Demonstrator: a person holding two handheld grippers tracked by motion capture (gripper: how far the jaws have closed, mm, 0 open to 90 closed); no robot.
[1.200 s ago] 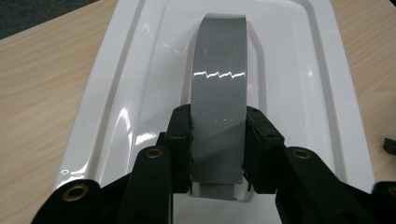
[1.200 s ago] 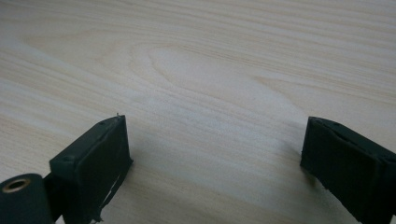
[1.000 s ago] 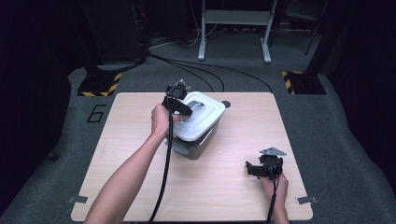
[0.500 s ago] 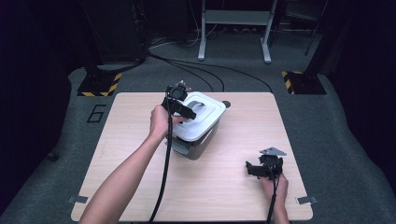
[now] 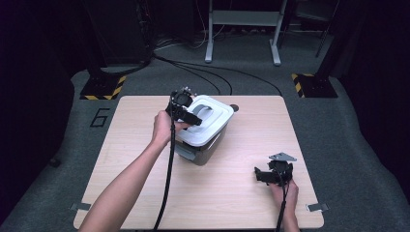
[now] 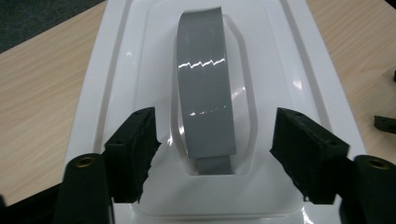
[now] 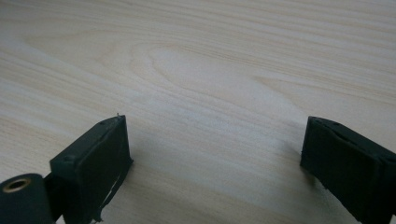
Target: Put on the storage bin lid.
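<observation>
Container [image 5: 203, 133] sits on the desk [image 5: 121, 145], roughly mid-desk toward the far edge: grey body, white lid [image 5: 215, 116] on top, grey strap handle [image 6: 205, 93] lying flat in the lid's recess. Left claw [image 5: 186, 113] is over the lid at its near-left corner, held in the person's left hand [image 5: 164, 126]. In the left gripper view the jaws stand wide apart, one on each side of the handle's near end, neither pad [image 6: 133, 149] touching the handle; pads look just above or at the lid surface, can't tell if they contact it. Right claw [image 5: 263, 175] is well apart from the container, off its near-right side, near the desk's near-right corner, gripped by the right hand [image 5: 285, 186], grey three-cornered plate on top. Right gripper view: jaws spread wide, nothing between them, bare wood grain underneath, low over the desk. Cables from both claws trail back toward the person's edge.
</observation>
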